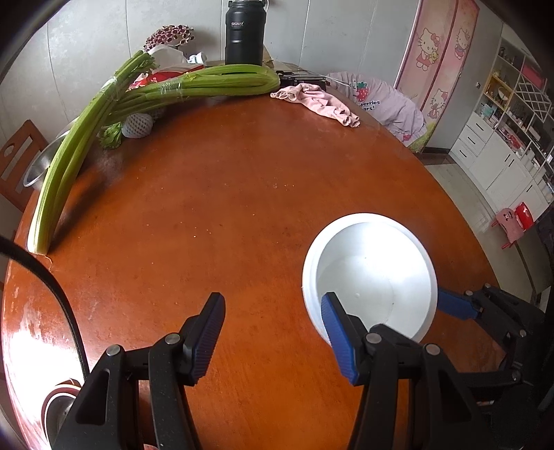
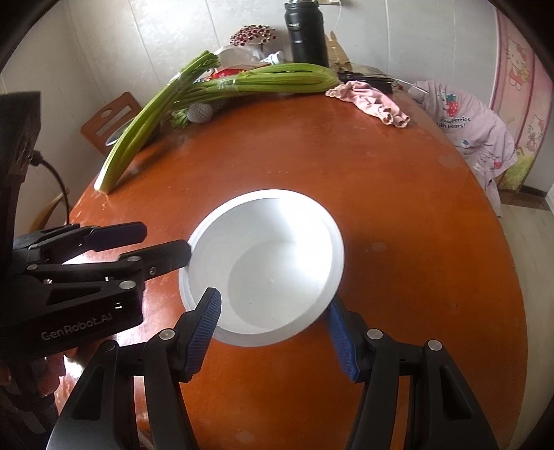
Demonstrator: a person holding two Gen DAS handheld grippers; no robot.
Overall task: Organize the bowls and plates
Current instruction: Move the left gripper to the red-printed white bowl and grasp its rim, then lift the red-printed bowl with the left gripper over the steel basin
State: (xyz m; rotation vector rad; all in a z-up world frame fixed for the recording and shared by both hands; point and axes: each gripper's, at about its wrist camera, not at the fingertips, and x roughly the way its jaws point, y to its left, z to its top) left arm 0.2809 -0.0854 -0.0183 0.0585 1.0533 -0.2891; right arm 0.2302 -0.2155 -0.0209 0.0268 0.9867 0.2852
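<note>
Left wrist view shows the left gripper (image 1: 273, 334) with its jaws spread over bare table (image 1: 207, 214); its right finger overlaps the near rim of the white bowl (image 1: 368, 273), though contact cannot be told. Nothing sits between the jaws. Far ahead stands a black flask (image 1: 244, 33) lettered "GGUJ", with celery (image 1: 194, 84) lying in front of it and a pink cloth (image 1: 318, 100) to the right.

Right wrist view has the right gripper (image 2: 277, 323) spread around the near edge of the bowl (image 2: 266, 266), one finger overlapping the rim at either side; whether the pads press it cannot be told. The left gripper's body, at the left, reads "GenRobot.AI". A garment (image 2: 464, 121) far ahead on the right shows "with bears!".
</note>
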